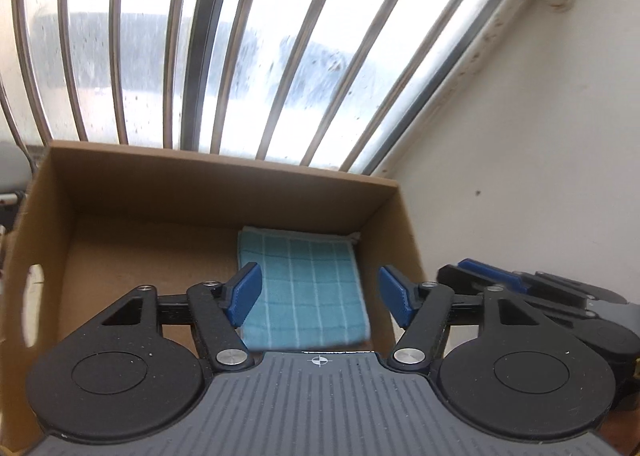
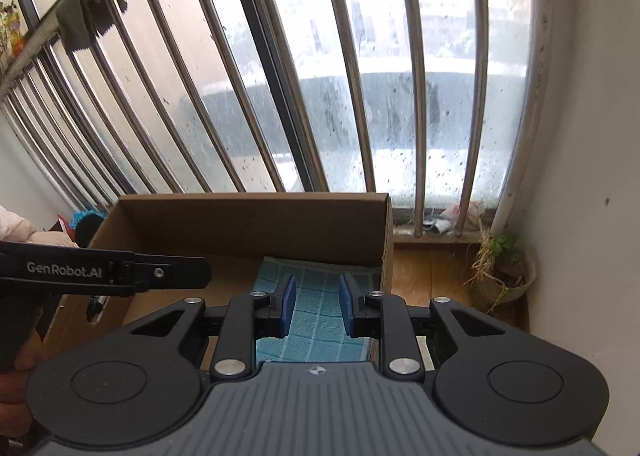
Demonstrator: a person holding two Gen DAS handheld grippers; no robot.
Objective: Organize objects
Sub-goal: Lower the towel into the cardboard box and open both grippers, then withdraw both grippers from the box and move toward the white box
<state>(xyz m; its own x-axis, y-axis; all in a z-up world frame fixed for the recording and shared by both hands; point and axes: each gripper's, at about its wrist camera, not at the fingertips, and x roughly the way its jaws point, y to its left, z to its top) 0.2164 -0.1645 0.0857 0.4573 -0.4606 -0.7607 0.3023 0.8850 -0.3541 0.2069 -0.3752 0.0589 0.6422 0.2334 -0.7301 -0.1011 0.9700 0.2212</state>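
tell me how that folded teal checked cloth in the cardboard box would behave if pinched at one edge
The folded teal checked cloth looks soft and thin, so it would likely droop and unfold. It lies flat in the brown cardboard box, so it probably won't roll or tip.

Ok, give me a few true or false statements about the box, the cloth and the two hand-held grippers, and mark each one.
1. The folded teal checked cloth lies inside the open brown cardboard box. True.
2. The left hand-held gripper is clamped on the cloth. False: its blue pads stand apart above the cloth, with nothing between them.
3. The cloth sits at the box's right side in the left wrist view. True.
4. The right hand-held gripper holds a bottle. False: its jaws stand slightly apart and hold nothing.
5. The box stands in front of a window with metal bars. True.
6. A small potted plant sits inside the box. False: it stands on the wooden floor, right of the box.
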